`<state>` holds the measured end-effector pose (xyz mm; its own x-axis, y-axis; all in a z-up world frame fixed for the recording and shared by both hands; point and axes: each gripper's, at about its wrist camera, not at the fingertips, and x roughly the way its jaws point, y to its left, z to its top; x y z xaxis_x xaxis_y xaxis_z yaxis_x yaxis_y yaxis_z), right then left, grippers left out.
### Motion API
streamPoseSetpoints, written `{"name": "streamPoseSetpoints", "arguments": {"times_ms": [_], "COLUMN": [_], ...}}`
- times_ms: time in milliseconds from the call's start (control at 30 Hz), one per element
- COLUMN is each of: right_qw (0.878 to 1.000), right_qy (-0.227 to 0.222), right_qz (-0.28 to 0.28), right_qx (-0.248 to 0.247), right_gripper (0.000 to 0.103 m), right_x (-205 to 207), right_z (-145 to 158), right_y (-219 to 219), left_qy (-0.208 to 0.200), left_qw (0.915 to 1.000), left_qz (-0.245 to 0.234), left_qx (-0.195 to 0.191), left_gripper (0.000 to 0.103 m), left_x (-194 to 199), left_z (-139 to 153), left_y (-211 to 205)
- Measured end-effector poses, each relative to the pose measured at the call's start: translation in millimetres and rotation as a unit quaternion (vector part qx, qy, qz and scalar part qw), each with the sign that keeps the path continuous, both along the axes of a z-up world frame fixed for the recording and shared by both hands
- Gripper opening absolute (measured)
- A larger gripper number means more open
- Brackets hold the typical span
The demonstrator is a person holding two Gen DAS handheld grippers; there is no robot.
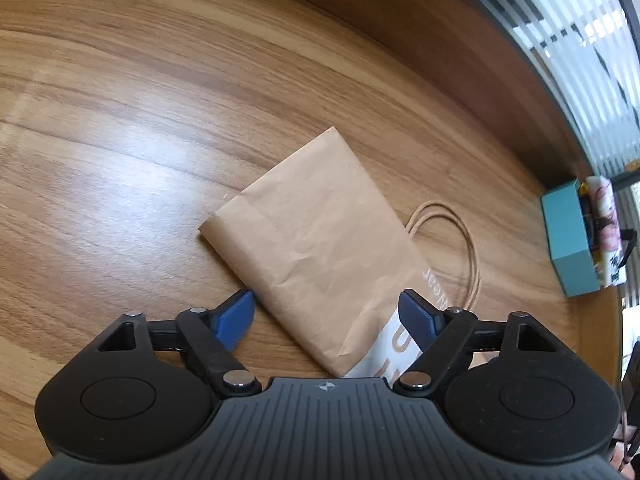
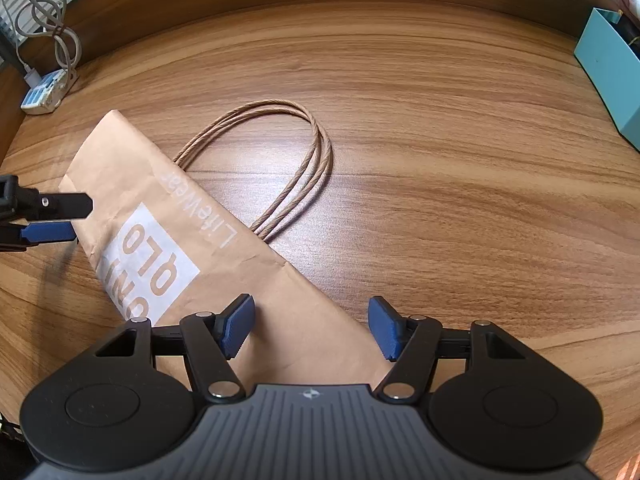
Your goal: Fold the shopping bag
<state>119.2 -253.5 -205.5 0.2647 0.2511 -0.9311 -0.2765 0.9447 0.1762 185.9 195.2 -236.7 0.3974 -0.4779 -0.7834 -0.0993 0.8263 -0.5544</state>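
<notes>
Brown paper shopping bag [image 1: 320, 236] flat on the wooden tabletop [image 1: 120, 128], already doubled: plain flap folded over the printed face, white logo panel [image 2: 154, 268] showing only partly. Twisted-paper handles [image 2: 296, 168] looped out on the wood toward 1 o'clock in the right wrist view, not tucked in.

Left gripper [image 1: 328, 314] low over the near end of the bag, fingers spread wide, nothing between them. Right gripper [image 2: 311, 328] likewise spread and empty, hovering over the bag's near corner; left gripper's finger tips visible at 9 o'clock in that view, beside the bag's edge.

Step in hand, as a judgement: somewhere between folds, or just past the last one. One fold lies made; handles loose. Fits either a pause ahead of a further fold or a release after the final crease; not settled from here. Any further fold would call for pinching a thin layered edge without dragging the stack, and minding the handles.

Surface: wood-grain laminate, glossy, glare patches. Teal box [image 1: 570, 236] at 3 o'clock in the left view. Coiled grey cable [image 2: 48, 28] and power strip [image 2: 42, 94] at 10 o'clock in the right view. Window blinds [image 1: 560, 40] beyond the raised table edge.
</notes>
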Motion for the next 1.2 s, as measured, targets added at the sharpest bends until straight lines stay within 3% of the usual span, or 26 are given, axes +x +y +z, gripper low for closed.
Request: {"name": "streamPoseSetpoints", "arguments": {"times_ms": [300, 633, 800, 967, 1200], "right_qw": [0.998, 0.990, 0.974, 0.963, 0.937], "right_qy": [-0.006, -0.032, -0.043, -0.056, -0.100], "right_qz": [0.056, 0.136, 0.219, 0.261, 0.333], "right_qx": [-0.007, 0.001, 0.021, 0.034, 0.039], "right_gripper": [0.070, 0.068, 0.066, 0.066, 0.066], "right_x": [2, 4, -2, -7, -25], "right_z": [-1, 3, 5, 6, 7], "right_y": [15, 40, 61, 71, 73], "left_qy": [-0.001, -0.006, -0.021, -0.026, -0.011], "left_qw": [0.9979, 0.9950, 0.9938, 0.9909, 0.9863], "left_qz": [0.028, 0.030, 0.034, 0.042, 0.009], "left_qx": [-0.059, -0.095, -0.104, -0.125, -0.164], "left_gripper": [0.082, 0.082, 0.083, 0.084, 0.086], "left_x": [6, 16, 19, 30, 50], "left_z": [-8, -16, -19, -24, -31], "left_y": [6, 5, 11, 27, 44]}}
